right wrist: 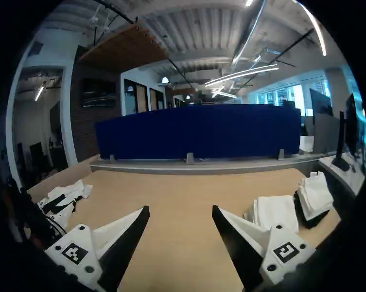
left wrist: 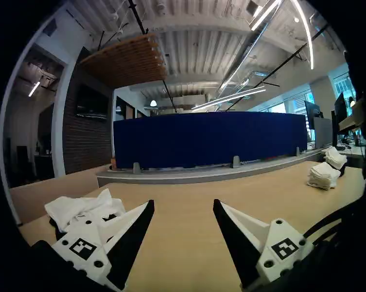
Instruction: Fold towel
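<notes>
Pale wood is filling the lower half of both views: the tabletop (left wrist: 183, 253). In the left gripper view the left gripper (left wrist: 183, 202) is hovering over it with its fingers spread wide and pinching nothing. A crumpled white towel (left wrist: 80, 207) is lying at the lower left, just behind one finger, and folded towel stacks (left wrist: 323, 175) are sitting at the right edge. In the right gripper view the right gripper (right wrist: 180, 208) is hanging equally spread and empty, with a folded white pile (right wrist: 275, 211) resting at the lower right. A blue partition (left wrist: 207, 138) is standing along the table's far edge.

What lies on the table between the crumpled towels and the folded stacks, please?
Bare wooden tabletop separates the crumpled towels and the folded stacks, as the right gripper view shows.
</notes>
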The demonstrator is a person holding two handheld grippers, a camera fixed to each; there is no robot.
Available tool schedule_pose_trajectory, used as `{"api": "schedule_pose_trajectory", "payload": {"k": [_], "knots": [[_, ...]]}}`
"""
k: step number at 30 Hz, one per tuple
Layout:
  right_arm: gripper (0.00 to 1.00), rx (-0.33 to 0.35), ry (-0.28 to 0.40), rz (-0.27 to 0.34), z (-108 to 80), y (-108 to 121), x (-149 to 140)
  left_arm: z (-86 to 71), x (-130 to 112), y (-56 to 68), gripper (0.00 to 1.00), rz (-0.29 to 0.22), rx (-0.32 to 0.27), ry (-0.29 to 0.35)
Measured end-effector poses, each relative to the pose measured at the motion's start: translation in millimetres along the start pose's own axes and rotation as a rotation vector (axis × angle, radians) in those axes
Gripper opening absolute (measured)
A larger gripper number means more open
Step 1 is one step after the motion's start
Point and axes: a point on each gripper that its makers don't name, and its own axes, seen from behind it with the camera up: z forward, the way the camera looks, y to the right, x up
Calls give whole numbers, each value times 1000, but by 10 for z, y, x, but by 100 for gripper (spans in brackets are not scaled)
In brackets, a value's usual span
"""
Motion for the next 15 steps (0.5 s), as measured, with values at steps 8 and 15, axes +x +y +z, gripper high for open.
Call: {"api": "schedule_pose_trajectory", "payload": {"k": [8,15], "knots": [[100,3,-3,-3,38,31,1,-6,-100,41,89,-43,-12,-11],[100,-2,0,5,23,112,8,14,-114,44,89,-48,-20,-12]]}}
